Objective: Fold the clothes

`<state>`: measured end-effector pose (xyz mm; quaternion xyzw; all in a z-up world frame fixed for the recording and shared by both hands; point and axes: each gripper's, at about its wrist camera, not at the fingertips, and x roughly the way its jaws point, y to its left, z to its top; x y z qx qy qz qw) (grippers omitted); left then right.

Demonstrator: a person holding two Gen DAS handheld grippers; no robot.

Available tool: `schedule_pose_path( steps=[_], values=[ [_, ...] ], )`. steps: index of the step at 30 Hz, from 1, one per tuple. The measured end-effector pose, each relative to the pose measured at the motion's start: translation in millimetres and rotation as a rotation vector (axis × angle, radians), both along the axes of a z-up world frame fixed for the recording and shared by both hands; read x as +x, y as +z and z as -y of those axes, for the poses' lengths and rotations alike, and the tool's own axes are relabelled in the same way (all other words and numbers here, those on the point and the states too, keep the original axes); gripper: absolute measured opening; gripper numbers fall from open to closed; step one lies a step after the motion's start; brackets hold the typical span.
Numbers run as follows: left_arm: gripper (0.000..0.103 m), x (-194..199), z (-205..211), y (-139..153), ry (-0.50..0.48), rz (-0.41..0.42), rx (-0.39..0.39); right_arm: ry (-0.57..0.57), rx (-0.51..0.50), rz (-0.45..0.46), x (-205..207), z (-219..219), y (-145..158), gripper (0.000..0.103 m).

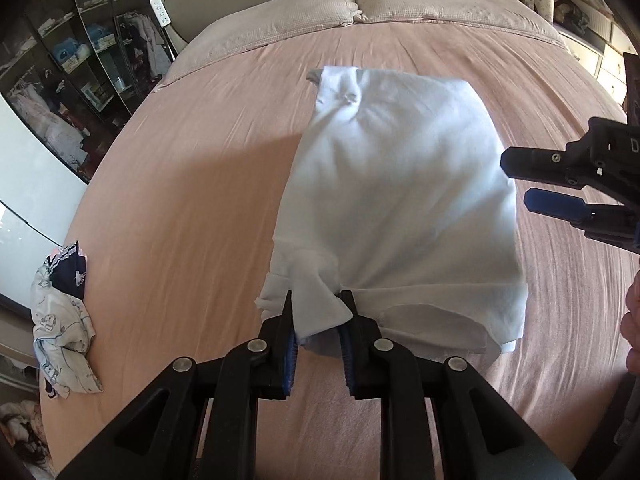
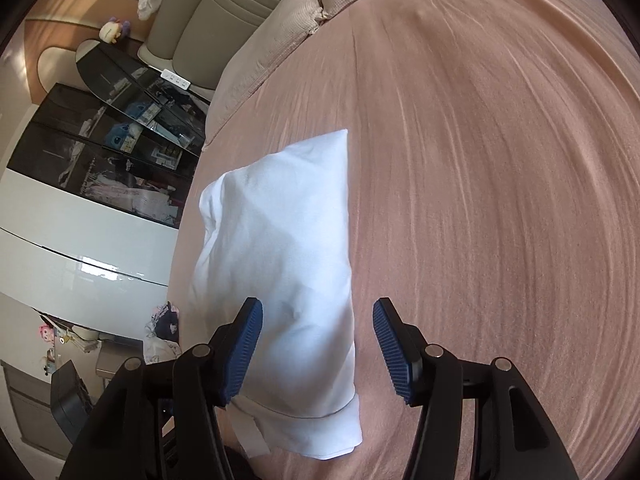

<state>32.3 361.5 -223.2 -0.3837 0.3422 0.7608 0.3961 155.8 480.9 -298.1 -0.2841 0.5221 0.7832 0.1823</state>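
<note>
A white garment [image 1: 400, 200] lies partly folded on the pink bed sheet [image 1: 180, 168], bunched at its far and near ends. My left gripper [image 1: 317, 300] is shut on a pinch of the garment's near hem. My right gripper [image 1: 516, 181] comes in from the right, open, its tips at the garment's right edge. In the right wrist view the right gripper [image 2: 317, 308] hovers with the white garment [image 2: 280, 240] below and between its blue pads [image 2: 244, 344], which do not press on the cloth.
Two beige pillows [image 1: 400, 0] and a padded headboard line the far end of the bed. A small heap of printed clothes [image 1: 64, 320] sits at the bed's left edge. A glass-door wardrobe [image 1: 80, 60] stands left of the bed. A hand [image 1: 632, 320] shows at right.
</note>
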Motion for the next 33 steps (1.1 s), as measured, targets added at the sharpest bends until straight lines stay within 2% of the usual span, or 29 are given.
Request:
schedule_pose_path(
  steps=[3,7,13,16,18,21,26,28,30,32,33],
  values=[
    [0.018,4.1,2.2,11.3,-0.012,0.0,0.047,0.05,0.054,0.033,-10.4,8.3,1.7,0.057],
    [0.018,4.6,5.5,20.2,-0.01,0.006,0.053,0.112,0.096,0.09,-21.2,19.9,-4.2,0.057],
    [0.018,7.7,17.7,39.1,-0.005,0.001,0.062,0.114,0.081,0.083,-24.9,23.1,-8.2,0.057],
    [0.018,6.8,21.4,51.5,-0.013,-0.001,0.084,0.115,0.06,0.069,-24.6,22.2,-11.3,0.064],
    [0.018,4.3,21.1,58.6,-0.03,0.017,0.111,0.127,0.057,0.079,-27.1,24.3,-14.1,0.069],
    [0.018,-1.4,15.9,65.4,-0.047,0.074,0.159,0.157,0.062,0.084,-31.8,30.3,-15.5,0.069],
    [0.02,-4.9,1.1,63.5,-0.058,0.104,0.162,0.172,0.07,0.093,-31.9,34.1,-15.1,0.072],
    [0.027,-6.1,-6.3,60.3,-0.081,0.12,0.152,0.167,0.058,0.094,-27.9,33.7,-17.2,0.074],
    [0.047,-9.0,-15.0,55.7,-0.115,0.156,0.136,0.16,0.051,0.096,-25.1,32.8,-18.5,0.077],
    [0.059,-12.8,-23.1,49.5,-0.149,0.182,0.12,0.162,0.063,0.105,-24.6,32.3,-17.7,0.078],
    [0.061,-16.3,-27.3,46.8,-0.165,0.196,0.112,0.165,0.07,0.111,-24.6,32.0,-16.9,0.078]
  ],
)
